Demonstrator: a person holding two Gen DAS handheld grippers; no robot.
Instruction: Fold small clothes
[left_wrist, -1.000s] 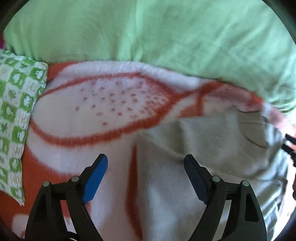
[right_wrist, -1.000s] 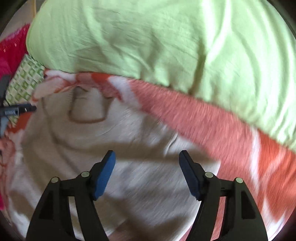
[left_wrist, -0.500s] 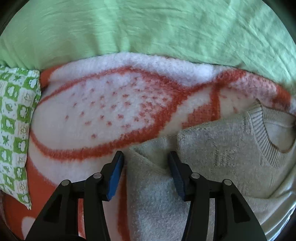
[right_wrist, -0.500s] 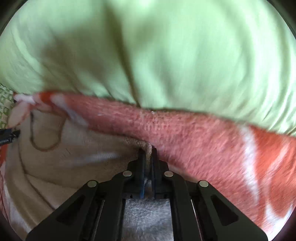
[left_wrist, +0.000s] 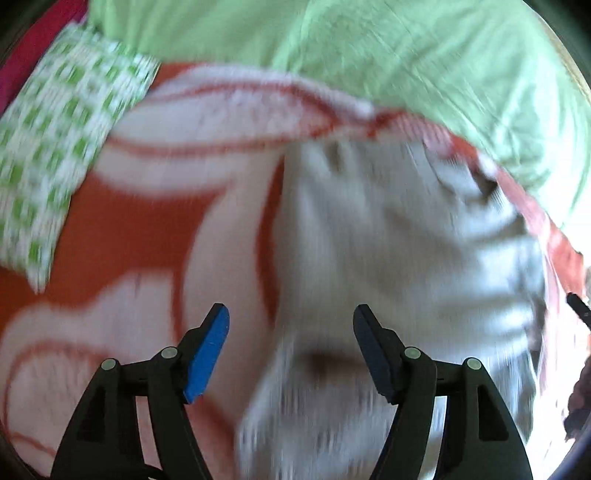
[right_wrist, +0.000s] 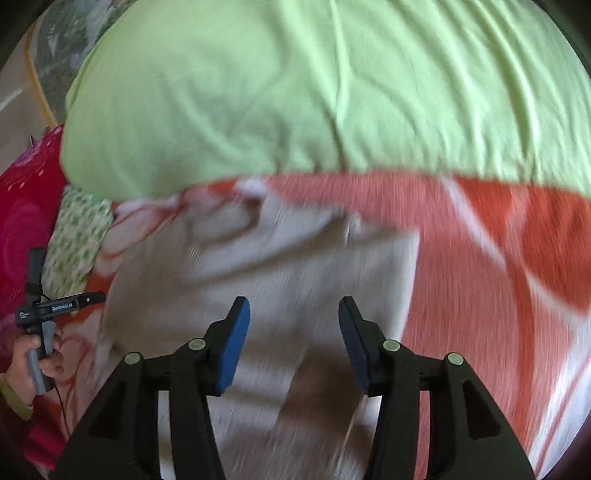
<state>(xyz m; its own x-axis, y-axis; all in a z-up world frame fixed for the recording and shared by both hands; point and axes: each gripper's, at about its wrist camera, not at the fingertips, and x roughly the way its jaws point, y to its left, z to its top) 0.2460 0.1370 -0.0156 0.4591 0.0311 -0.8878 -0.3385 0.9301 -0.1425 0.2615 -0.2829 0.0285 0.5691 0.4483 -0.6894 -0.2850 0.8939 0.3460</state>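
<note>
Grey knit sweater (left_wrist: 406, 229) lying on orange-white blanket (left_wrist: 140, 229), long axis running away from both grippers. Left gripper (left_wrist: 291, 347) hovering over near-left edge, right gripper (right_wrist: 293, 339) over middle; both sets of fingers apart, holding nothing.

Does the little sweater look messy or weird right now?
A bit. The grey sweater lies rumpled on the orange blanket, its top edge bunched into wrinkles rather than flat. Both grippers, left and right, are open above it. The pictures are blurry, so finer detail is unclear.
</note>
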